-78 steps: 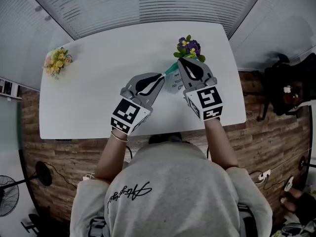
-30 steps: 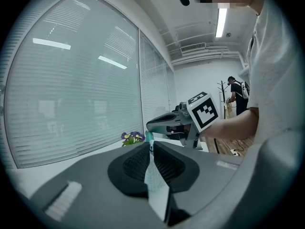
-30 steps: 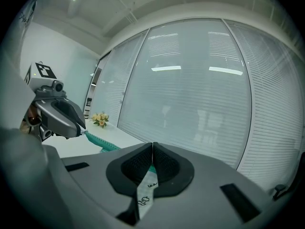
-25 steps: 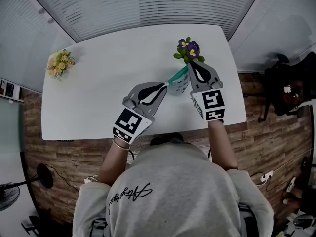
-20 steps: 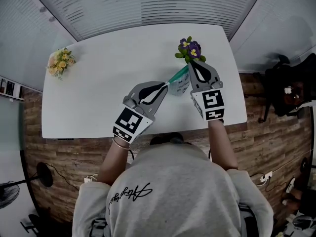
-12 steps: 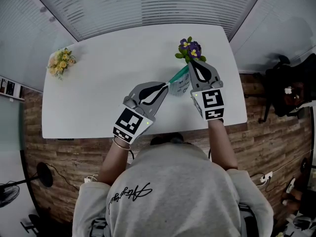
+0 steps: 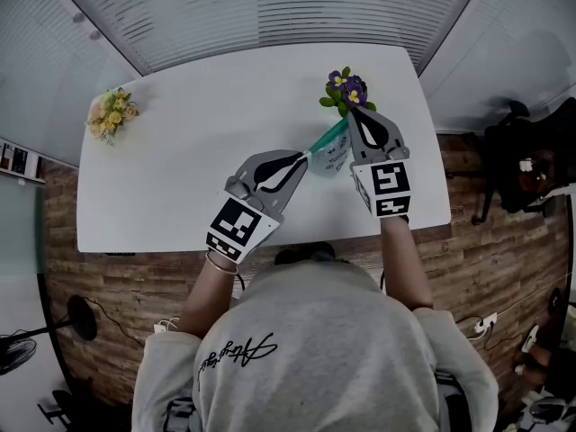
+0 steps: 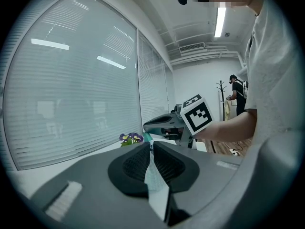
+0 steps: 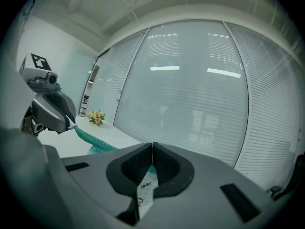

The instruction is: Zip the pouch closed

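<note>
A small pale pouch (image 7: pixel 329 156) with a teal zipper edge (image 7: pixel 328 137) is stretched between both grippers, low over the white table (image 7: pixel 180 151). My left gripper (image 7: pixel 303 156) is shut on the pouch's near-left end; pale fabric (image 8: pixel 153 175) shows clamped between its pads. My right gripper (image 7: pixel 352 115) is shut on the far-right end, and printed fabric (image 9: pixel 144 194) hangs from its jaws. In the right gripper view the teal zipper edge (image 9: pixel 93 137) runs taut over to the left gripper (image 9: pixel 50 109). The left gripper view shows the right gripper (image 8: pixel 167 125) just beyond the pouch. Whether the pouch touches the table I cannot tell.
Purple flowers (image 7: pixel 346 90) stand right behind the right gripper's tip. Yellow flowers (image 7: pixel 110 112) lie at the table's far left corner. Closed window blinds (image 7: pixel 270 7) run along the far edge. The table's near edge (image 7: pixel 270 246) is just under my wrists.
Since three seconds ago the grippers have drawn apart, the right one shifting right, and the teal zipper edge has pulled taut. Over the last second nothing visibly moved.
</note>
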Action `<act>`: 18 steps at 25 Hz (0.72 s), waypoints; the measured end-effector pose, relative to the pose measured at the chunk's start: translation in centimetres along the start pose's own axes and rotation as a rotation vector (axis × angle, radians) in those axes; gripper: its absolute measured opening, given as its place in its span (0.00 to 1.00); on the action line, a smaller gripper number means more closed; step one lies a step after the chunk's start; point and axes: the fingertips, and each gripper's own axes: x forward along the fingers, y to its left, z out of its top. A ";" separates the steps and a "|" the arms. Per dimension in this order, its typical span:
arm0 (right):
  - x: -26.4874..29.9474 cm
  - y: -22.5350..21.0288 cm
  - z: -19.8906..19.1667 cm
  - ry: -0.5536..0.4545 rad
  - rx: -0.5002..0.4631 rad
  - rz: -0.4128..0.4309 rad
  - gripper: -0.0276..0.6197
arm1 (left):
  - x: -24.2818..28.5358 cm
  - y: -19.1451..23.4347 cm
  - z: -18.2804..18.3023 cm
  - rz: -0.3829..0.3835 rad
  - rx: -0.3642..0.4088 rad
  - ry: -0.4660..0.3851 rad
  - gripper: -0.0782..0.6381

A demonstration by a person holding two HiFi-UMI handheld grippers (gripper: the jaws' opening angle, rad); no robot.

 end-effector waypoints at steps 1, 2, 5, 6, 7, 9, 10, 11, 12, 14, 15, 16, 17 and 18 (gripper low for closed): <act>0.0 0.0 0.0 -0.001 0.000 0.000 0.05 | 0.0 0.0 0.0 0.000 0.000 0.001 0.14; 0.0 0.0 -0.1 -0.001 0.000 0.000 0.05 | 0.0 0.0 0.0 -0.001 0.000 0.002 0.14; 0.0 0.0 -0.2 -0.002 0.002 -0.001 0.05 | 0.1 -0.2 -0.1 -0.004 0.005 0.006 0.14; 0.0 -0.1 -0.3 -0.001 0.007 -0.003 0.05 | 0.0 -0.3 -0.1 -0.004 0.005 0.007 0.14; -0.1 -0.3 -0.4 0.001 0.015 -0.007 0.05 | 0.0 -0.3 -0.1 -0.003 0.003 0.006 0.14; -0.2 -0.8 -0.7 0.003 0.035 -0.012 0.05 | -0.1 -0.3 -0.1 -0.001 0.000 0.006 0.14; -0.3 -0.9 -0.7 0.004 0.043 -0.012 0.05 | -0.1 -0.3 -0.1 -0.001 -0.001 0.006 0.14; -0.3 -1.0 -0.7 0.005 0.047 -0.010 0.05 | -0.1 -0.3 -0.2 -0.001 -0.001 0.008 0.14; -0.3 -0.9 -0.8 0.006 0.049 -0.009 0.05 | -0.1 -0.2 -0.2 -0.001 -0.001 0.010 0.14; -0.3 -1.0 -0.9 0.008 0.052 -0.011 0.05 | -0.1 -0.3 -0.3 -0.004 0.000 0.015 0.14; -0.3 -1.1 -1.0 0.010 0.051 -0.014 0.05 | -0.1 -0.4 -0.4 -0.005 -0.001 0.017 0.14; -0.3 -1.2 -1.1 0.013 0.049 -0.018 0.05 | -0.2 -0.4 -0.4 -0.005 -0.003 0.017 0.14; -0.4 -1.3 -1.1 0.014 0.049 -0.019 0.05 | -0.2 -0.4 -0.4 -0.004 -0.005 0.017 0.14; -0.4 -1.4 -1.2 0.015 0.050 -0.019 0.05 | -0.2 -0.3 -0.4 -0.002 -0.006 0.017 0.14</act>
